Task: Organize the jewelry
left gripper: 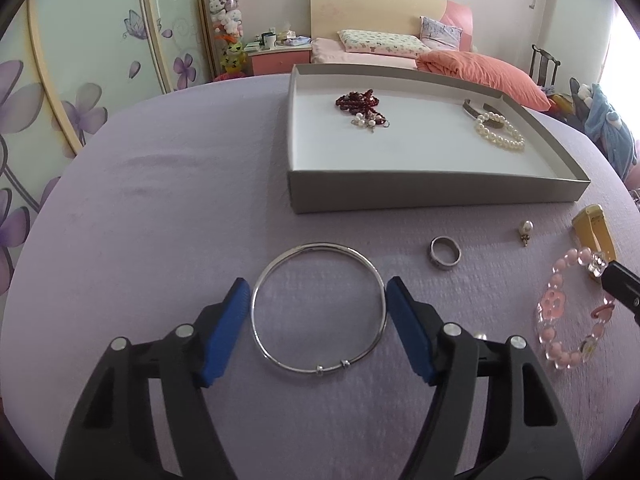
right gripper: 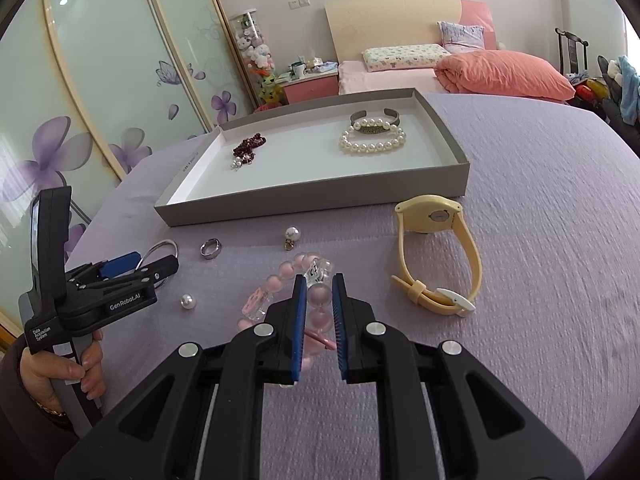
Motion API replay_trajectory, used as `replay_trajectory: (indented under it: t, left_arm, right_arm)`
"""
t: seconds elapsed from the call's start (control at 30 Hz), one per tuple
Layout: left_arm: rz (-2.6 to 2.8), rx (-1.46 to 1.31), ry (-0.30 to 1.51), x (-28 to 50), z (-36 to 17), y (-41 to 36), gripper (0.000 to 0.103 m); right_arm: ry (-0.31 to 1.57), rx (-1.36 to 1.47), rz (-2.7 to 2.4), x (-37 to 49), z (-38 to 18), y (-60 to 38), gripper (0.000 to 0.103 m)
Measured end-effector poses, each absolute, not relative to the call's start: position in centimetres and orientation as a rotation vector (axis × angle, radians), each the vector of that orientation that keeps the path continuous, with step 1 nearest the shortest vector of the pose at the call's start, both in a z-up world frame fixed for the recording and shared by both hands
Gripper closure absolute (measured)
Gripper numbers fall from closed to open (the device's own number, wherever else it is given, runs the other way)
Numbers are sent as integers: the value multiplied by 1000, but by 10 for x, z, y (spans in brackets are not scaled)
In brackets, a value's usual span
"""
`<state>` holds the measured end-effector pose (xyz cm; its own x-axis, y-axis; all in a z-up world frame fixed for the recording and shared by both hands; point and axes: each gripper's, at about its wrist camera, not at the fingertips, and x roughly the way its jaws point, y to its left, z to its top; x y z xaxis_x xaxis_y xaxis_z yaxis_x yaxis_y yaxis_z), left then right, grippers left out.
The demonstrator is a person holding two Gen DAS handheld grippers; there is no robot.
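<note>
Left wrist view: left tongs (left gripper: 316, 300) spread wide, blue pads either side of the silver bangle (left gripper: 320, 308) lying flat on the lilac worktop (left gripper: 160, 200), pads at the rim but not squeezing it. Grey tray (left gripper: 400, 196) beyond holds dark red beads (left gripper: 358, 102) & a pearl bracelet (left gripper: 500, 132). Steel ring (left gripper: 445, 254) and pearl pendant (left gripper: 525, 230) lie btwn tray and tongs. Right wrist view: right tongs (right gripper: 320, 320) narrowed around the pink bead bracelet (right gripper: 280, 292), beads btwn the pads; full contact can't be told. Yellow watch (right gripper: 436, 248) just right of it, loose pearl (right gripper: 187, 301) to the left.
</note>
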<state>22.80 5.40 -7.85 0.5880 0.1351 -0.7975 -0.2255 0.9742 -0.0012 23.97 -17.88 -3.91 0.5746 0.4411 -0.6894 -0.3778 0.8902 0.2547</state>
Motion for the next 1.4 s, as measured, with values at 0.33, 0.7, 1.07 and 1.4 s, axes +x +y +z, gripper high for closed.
replay_trajectory:
  t: [0.33, 0.7, 1.07, 1.4]
  left_arm:
    - [207, -115, 859, 200, -55, 61, 33]
    - [166, -83, 744, 178, -17, 46, 33]
    - [141, -86, 697, 174, -2, 37, 33]
    - [146, -91, 628, 186, 16, 41, 33]
  right_arm:
    - [781, 75, 524, 228, -18, -172, 90]
    - [745, 69, 541, 220, -3, -169, 90]
    - [707, 65, 550, 220, 12, -171, 90]
    - [616, 30, 511, 243, 48, -169, 90]
